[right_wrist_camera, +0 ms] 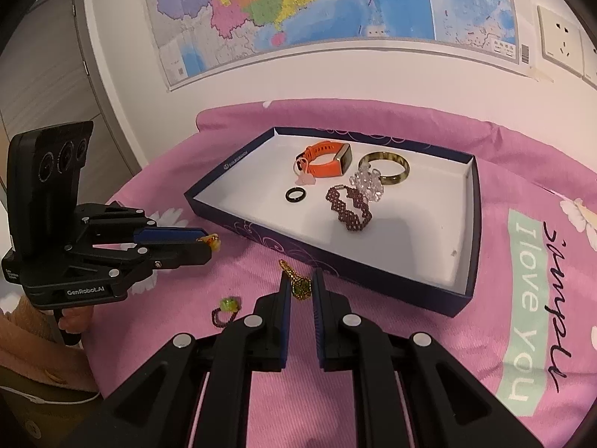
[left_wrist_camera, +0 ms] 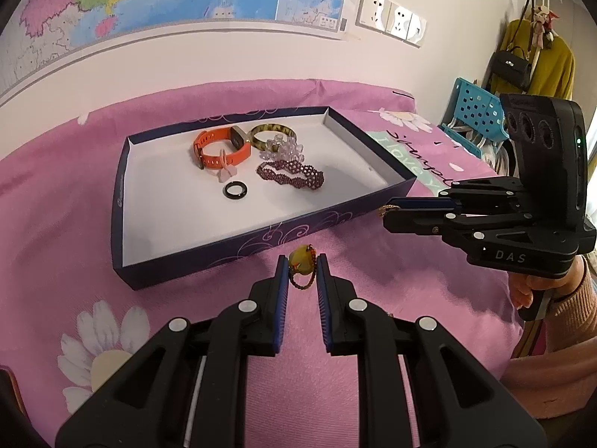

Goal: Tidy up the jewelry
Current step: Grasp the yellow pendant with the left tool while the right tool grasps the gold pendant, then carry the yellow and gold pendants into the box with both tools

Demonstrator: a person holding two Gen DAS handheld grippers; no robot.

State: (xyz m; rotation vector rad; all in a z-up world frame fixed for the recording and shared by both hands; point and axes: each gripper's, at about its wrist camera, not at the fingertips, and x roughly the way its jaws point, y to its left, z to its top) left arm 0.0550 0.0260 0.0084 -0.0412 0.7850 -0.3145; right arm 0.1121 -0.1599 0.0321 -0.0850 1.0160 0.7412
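The left gripper (left_wrist_camera: 302, 267) is clamped on a yellow bead ring (left_wrist_camera: 301, 260), just in front of the dark blue tray (left_wrist_camera: 156, 267). The right gripper (right_wrist_camera: 301, 287) is pinched on a gold chain with a green stone (right_wrist_camera: 300, 286), also just short of the tray. A green bead ring (right_wrist_camera: 225, 308) lies on the pink floral cloth (right_wrist_camera: 373, 410) left of that. Inside the tray: orange watch (right_wrist_camera: 326, 162), amber bangle (right_wrist_camera: 388, 167), clear crystal piece (right_wrist_camera: 367, 183), purple bead bracelet (right_wrist_camera: 349, 209), black ring (right_wrist_camera: 296, 195). Behind the tray a map (right_wrist_camera: 317, 11) and sockets (left_wrist_camera: 391, 16) hang on the white wall; right of it, a yellow coat (left_wrist_camera: 541, 61).
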